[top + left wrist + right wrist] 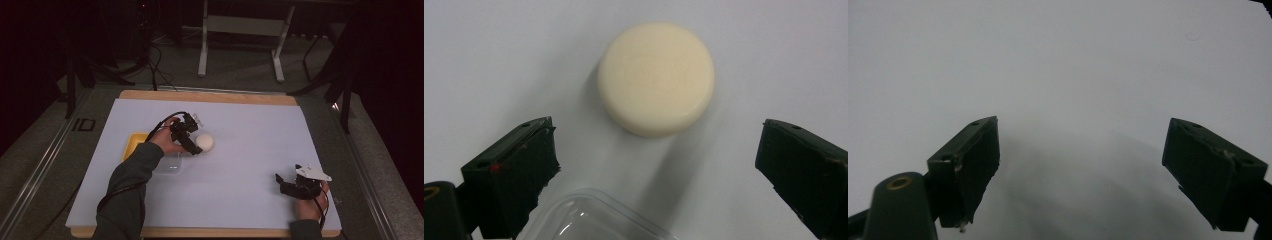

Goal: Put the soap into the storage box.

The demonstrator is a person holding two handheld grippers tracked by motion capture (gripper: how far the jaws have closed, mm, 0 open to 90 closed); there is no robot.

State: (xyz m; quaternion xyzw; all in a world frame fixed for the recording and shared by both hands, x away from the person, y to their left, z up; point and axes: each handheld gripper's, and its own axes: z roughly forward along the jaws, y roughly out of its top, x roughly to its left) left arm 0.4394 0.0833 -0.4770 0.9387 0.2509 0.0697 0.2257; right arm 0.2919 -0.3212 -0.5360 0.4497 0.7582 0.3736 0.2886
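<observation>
A round cream-white soap-like puck (204,142) (656,78) lies flat on the white sheet near the table's middle. My left gripper (192,145) (656,150) hovers just short of it, open, with the puck ahead of the wide-spread jaws and untouched. A clear plastic lid or container (169,165) (594,217) sits right under that gripper. A yellow tray (133,144) lies beside the left hand. My right gripper (282,182) (1080,165) rests at the front right, open over bare sheet, nothing between its jaws.
The white sheet (250,125) covers a wooden tabletop (210,96). Beyond the far edge stand a white frame's legs (202,55) and cables on the floor. Dark stands rise at the right.
</observation>
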